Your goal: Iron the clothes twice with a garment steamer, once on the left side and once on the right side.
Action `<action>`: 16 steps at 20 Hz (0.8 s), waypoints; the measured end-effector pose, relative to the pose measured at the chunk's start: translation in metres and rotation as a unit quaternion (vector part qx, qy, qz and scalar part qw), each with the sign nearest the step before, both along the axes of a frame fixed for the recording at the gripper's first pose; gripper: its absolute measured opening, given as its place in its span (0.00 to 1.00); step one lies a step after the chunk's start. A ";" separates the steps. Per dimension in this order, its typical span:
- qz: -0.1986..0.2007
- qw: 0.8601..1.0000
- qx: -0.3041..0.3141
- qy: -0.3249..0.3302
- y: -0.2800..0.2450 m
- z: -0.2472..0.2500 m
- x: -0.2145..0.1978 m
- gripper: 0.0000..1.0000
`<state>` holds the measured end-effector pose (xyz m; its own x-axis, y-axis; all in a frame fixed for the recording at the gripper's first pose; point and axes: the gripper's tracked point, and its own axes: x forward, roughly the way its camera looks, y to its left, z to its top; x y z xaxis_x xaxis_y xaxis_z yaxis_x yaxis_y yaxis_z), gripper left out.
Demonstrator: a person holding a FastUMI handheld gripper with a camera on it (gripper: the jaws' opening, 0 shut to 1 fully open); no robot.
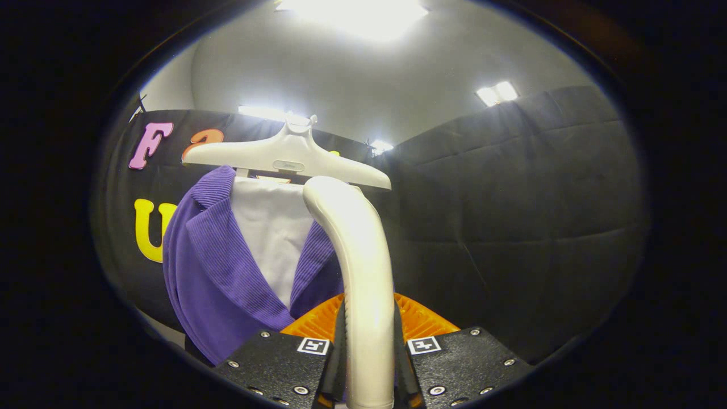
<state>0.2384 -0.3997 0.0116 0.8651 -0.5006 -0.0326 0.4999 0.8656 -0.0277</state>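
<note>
Fingers (369, 363) pinching steamer (363, 267) handle, centre frame, for control. Nozzle raised beside purple shirt (210, 267) on hanger (287, 156), upper left, lining up a pass.

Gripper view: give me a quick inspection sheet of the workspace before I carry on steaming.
Surface: nothing seen.
Job's things: white steamer handle rises between the fingers, curving toward the garment; purple garment with white inner panel hangs on a white hanger, beyond the fingers.
Clutter: nothing seen.
Grippers: gripper shut on the steamer handle, both fingers pressing its sides.
Cables: nothing seen.
Surroundings: black cloth wall behind and beside the garment; lit ceiling panels overhead.
</note>
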 end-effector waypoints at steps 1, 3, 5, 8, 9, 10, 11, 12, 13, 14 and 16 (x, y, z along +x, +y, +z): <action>-0.003 1.000 -0.005 0.007 -0.001 -0.004 0.004 0.35; -0.007 1.000 -0.017 0.025 -0.003 -0.015 0.012 0.35; -0.011 0.999 -0.030 0.043 -0.004 -0.027 0.016 0.36; -0.017 0.997 -0.037 0.064 -0.008 -0.047 0.013 0.36; -0.019 0.996 -0.041 0.072 -0.008 -0.055 0.010 0.36; -0.023 0.996 -0.044 0.080 -0.010 -0.063 0.008 0.36; -0.026 0.994 -0.048 0.090 -0.011 -0.072 0.005 0.36; -0.028 0.993 -0.051 0.101 -0.012 -0.082 0.001 0.36; -0.032 0.992 -0.054 0.112 -0.013 -0.093 -0.003 0.36; -0.036 0.990 -0.055 0.123 -0.014 -0.103 -0.007 0.36; -0.043 0.987 -0.055 0.142 -0.016 -0.124 -0.014 0.36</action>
